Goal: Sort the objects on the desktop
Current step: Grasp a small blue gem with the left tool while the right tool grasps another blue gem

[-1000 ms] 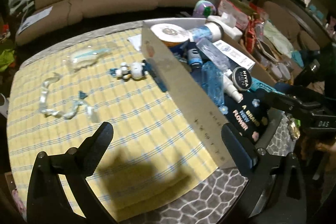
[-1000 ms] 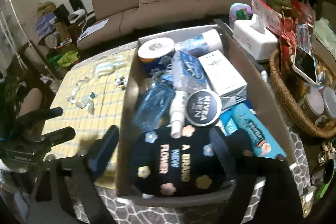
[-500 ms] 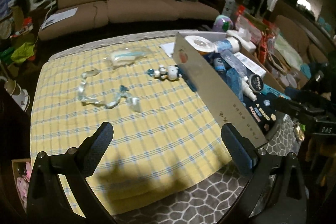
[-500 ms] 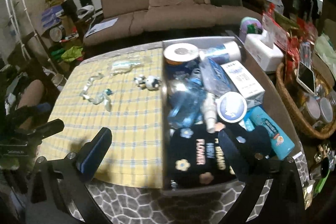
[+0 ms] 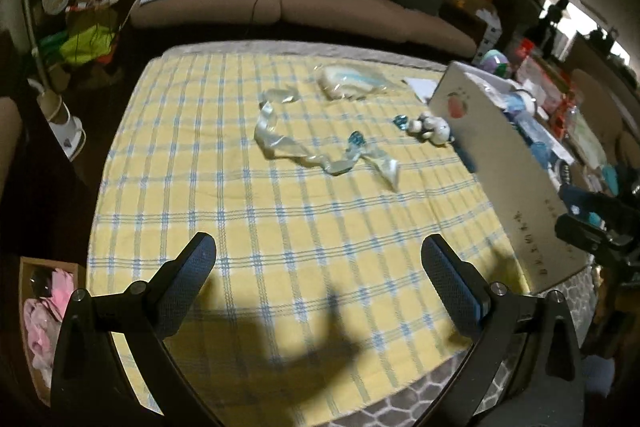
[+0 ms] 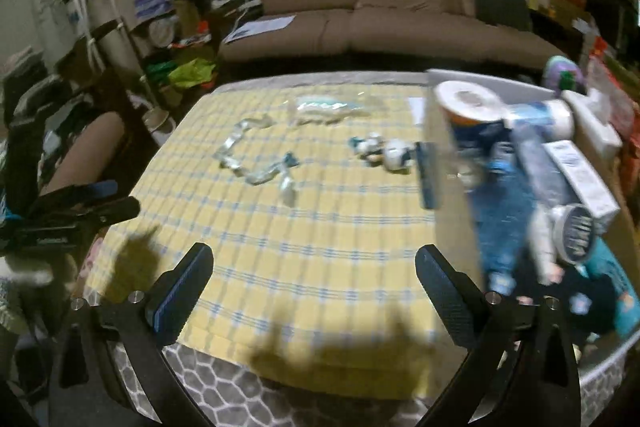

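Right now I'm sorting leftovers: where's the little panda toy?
In both views the panda toy lies on the yellow cloth, right of the ribbon, beside the box.

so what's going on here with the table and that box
A person is tidying a table, holding a two-finger gripper in each hand. Both the left gripper and the right gripper are open and empty, hovering over the near edge of the yellow checked cloth. A cardboard box on the right is already packed with toiletries. Loose on the cloth are a pale ribbon, a small black-and-white toy beside the box, and a clear plastic packet farther back.
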`<action>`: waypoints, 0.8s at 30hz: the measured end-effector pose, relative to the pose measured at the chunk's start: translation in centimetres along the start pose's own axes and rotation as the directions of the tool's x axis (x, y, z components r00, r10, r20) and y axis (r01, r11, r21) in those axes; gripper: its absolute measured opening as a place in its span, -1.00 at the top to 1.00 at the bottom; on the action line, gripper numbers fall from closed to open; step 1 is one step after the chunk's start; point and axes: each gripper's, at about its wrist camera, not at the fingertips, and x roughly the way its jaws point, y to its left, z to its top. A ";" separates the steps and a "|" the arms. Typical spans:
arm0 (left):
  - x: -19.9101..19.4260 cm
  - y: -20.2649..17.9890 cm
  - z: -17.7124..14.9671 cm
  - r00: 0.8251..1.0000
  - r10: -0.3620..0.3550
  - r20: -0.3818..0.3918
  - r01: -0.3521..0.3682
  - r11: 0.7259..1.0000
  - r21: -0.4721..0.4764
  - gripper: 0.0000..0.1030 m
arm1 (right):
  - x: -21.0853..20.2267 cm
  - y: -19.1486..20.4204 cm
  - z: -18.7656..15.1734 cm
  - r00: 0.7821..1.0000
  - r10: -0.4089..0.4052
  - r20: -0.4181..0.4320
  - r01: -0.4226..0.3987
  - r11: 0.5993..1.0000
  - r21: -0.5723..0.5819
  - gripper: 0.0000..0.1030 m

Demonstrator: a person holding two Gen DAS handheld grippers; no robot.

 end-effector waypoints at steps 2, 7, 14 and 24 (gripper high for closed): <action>1.3 0.4 0.0 1.000 -0.006 -0.008 0.005 1.000 -0.005 -0.99 | 1.5 0.5 0.0 1.000 0.019 -0.004 -0.019 1.000 -0.005 -1.00; 3.3 1.5 0.4 1.000 -0.022 -0.014 0.022 1.000 -0.017 -0.99 | 5.5 0.3 0.5 0.998 0.061 -0.011 -0.061 0.998 0.027 -0.94; 7.3 -0.5 5.4 1.000 -0.029 0.000 0.029 0.995 0.092 -0.54 | 9.9 -2.5 2.9 0.998 0.062 0.002 -0.062 0.990 0.128 -0.04; 16.6 -5.2 10.4 0.994 -0.014 -0.107 0.040 0.968 0.247 -0.07 | 17.5 -5.6 13.7 0.975 -0.042 -0.217 0.030 0.998 -0.058 0.34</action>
